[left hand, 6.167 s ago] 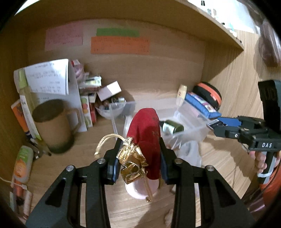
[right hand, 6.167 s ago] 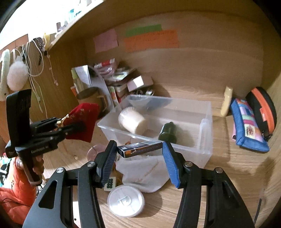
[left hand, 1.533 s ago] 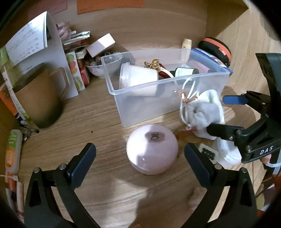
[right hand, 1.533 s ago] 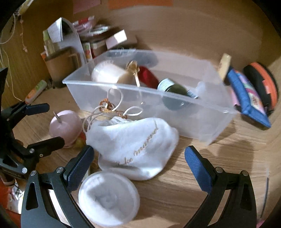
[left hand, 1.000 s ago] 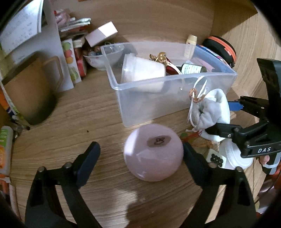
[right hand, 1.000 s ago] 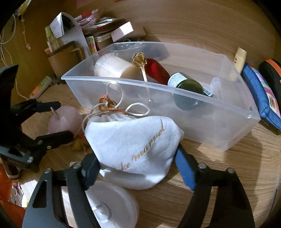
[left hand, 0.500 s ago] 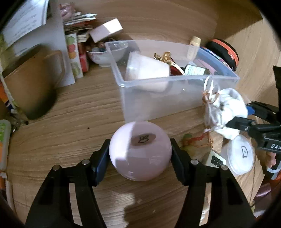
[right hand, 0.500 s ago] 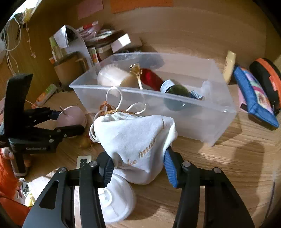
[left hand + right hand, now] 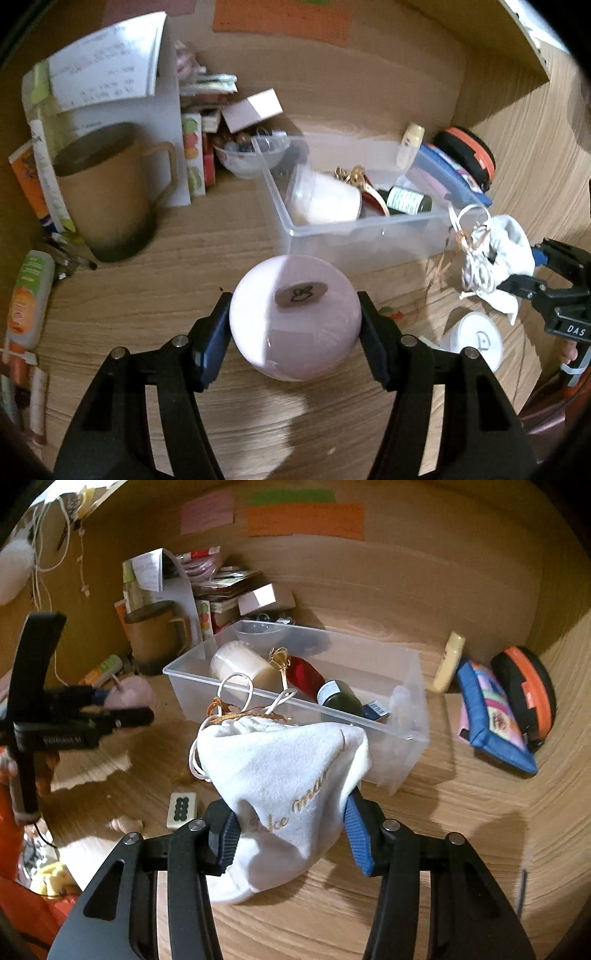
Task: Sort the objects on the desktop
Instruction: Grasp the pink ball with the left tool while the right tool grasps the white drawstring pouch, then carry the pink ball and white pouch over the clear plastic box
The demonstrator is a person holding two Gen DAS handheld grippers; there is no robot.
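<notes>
My left gripper (image 9: 295,336) is shut on a round pink jar (image 9: 295,317) and holds it above the wooden desk, in front of the clear plastic bin (image 9: 369,229). My right gripper (image 9: 291,834) is shut on a white drawstring pouch (image 9: 284,775) with gold lettering, lifted in front of the bin (image 9: 402,734). The bin holds a white cup (image 9: 240,664), a red pouch (image 9: 306,672) and a dark green bottle (image 9: 340,698). In the left wrist view the pouch (image 9: 509,243) hangs at the right; in the right wrist view the jar (image 9: 129,694) shows at the left.
A brown mug (image 9: 103,192), papers and small boxes stand at the back left. A white round lid (image 9: 476,339) and a mahjong tile (image 9: 181,805) lie on the desk. A blue pouch (image 9: 491,716), an orange-black case (image 9: 524,686) and a cream tube (image 9: 448,661) sit right of the bin.
Both grippers closed from wide open, the left on the pink jar, the right on the white pouch, and both lifted their objects off the desk. Earlier the red pouch and small box went into the bin.
</notes>
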